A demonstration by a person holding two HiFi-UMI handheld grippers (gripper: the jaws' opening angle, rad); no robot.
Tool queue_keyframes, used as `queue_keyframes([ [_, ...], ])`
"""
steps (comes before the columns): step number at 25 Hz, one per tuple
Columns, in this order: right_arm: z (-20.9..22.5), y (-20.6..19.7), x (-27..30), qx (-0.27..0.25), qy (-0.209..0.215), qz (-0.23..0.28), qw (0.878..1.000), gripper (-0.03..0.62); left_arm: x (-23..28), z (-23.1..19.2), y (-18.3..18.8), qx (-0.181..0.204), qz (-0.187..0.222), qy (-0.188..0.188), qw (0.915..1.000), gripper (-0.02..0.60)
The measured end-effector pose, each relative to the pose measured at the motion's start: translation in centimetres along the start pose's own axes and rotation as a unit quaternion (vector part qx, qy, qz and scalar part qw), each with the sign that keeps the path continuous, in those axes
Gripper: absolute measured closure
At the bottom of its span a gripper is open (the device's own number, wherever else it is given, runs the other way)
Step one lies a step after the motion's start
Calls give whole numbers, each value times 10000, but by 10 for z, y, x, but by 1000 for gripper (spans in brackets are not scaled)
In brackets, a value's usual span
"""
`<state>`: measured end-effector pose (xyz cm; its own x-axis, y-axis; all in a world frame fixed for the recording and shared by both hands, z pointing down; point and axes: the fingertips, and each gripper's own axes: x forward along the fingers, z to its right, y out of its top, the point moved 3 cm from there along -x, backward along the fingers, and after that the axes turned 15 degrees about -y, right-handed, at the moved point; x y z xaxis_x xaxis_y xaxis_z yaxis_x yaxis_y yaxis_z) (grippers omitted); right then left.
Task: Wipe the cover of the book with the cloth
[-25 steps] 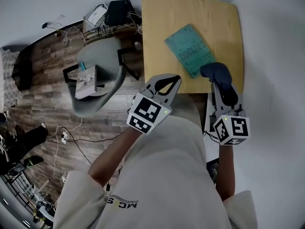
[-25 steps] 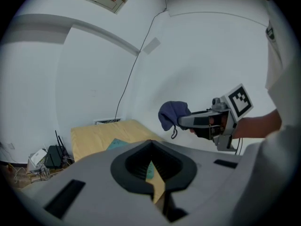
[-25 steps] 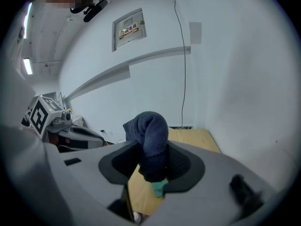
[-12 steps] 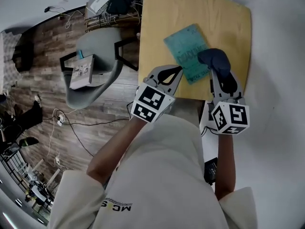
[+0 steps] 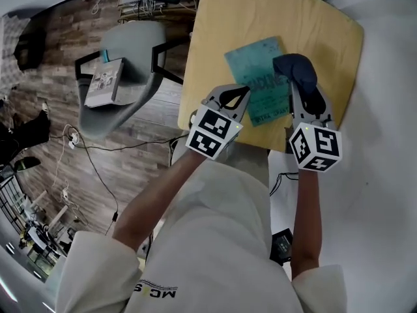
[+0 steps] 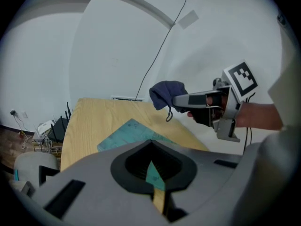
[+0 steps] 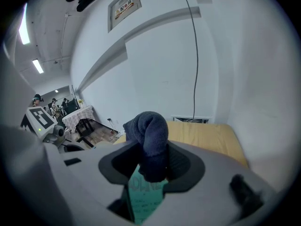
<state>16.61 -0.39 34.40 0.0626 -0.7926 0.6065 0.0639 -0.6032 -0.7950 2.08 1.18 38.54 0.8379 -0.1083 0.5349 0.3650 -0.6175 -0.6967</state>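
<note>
While the right claw (image 5: 301, 85) grips the dark cloth (image 5: 294, 69), the left claw (image 5: 242, 91) is closed, empty.
Teal book (image 5: 259, 77) on wooden counter (image 5: 221, 25), mid-frame; cover lettering unreadable.

The cloth (image 5: 294, 67) and right gripper (image 5: 303, 91) cover part of the book (image 5: 257, 67) title, whose remaining letters seem too blurred to read; the left gripper (image 5: 242, 91) hides its near corner, and the far end of the table (image 5: 215, 38) is cropped.
</note>
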Motion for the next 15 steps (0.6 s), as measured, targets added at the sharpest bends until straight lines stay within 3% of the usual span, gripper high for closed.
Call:
queue_keyframes([
  [4,-1,-11,31,-12,143,-147,9998,434,20,-15,-5,-225,-27,108,9997,572],
  [15,-13,-34,96,-295,466,-284,9981,434,65,-48,-34,-114,-370,235,9990,572],
])
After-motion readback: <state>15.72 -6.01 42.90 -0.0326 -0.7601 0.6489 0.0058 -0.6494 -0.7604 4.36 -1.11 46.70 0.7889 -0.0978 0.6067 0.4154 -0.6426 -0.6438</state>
